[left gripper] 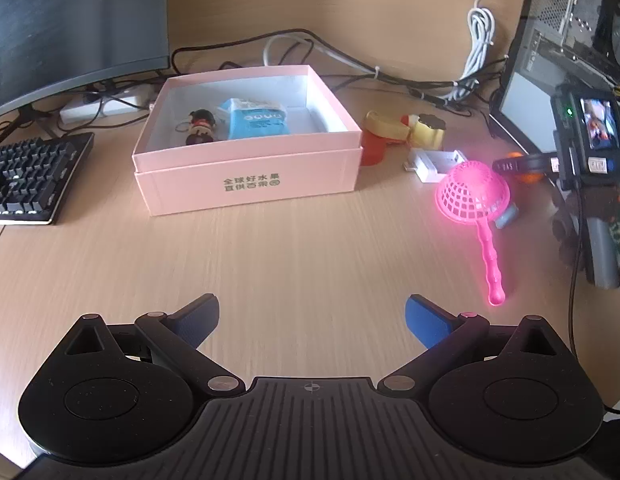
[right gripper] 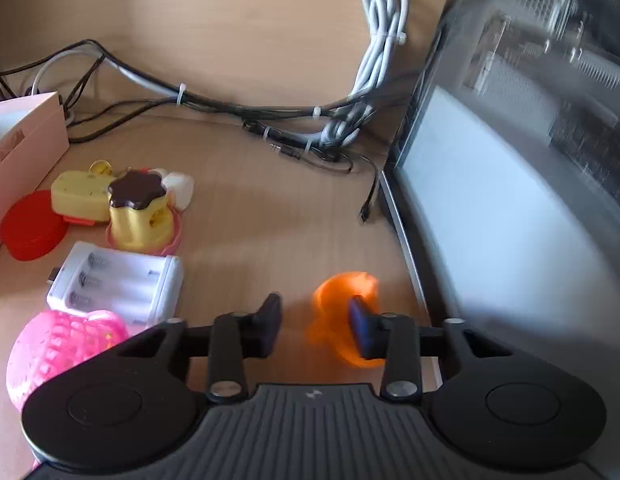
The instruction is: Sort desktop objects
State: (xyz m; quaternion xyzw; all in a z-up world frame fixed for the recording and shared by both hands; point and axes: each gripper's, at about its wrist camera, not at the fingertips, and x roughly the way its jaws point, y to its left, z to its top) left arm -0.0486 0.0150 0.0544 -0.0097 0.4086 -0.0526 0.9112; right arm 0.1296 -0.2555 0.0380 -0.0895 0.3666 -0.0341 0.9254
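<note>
- The orange toy (right gripper: 339,293) lies on the bench (right gripper: 246,232) near the computer case, still unsorted.
- It sits against the right hand-held gripper (right gripper: 315,322), beside its right finger. The jaws are drawn nearly closed over bare bench, clamping nothing that the blur lets me see.
- The left hand-held gripper (left gripper: 312,320) hangs wide open and empty.
- The pink box (left gripper: 246,186) holds two items; the strainer (left gripper: 474,194), battery case (right gripper: 118,280) and yellow toys (right gripper: 136,216) remain outside it.

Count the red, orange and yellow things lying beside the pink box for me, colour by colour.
Red: 1, the round lid
Orange: 1, the blurred piece
Yellow: 2, the blocky toy and the brown-topped pudding toy
Total: 4
</note>
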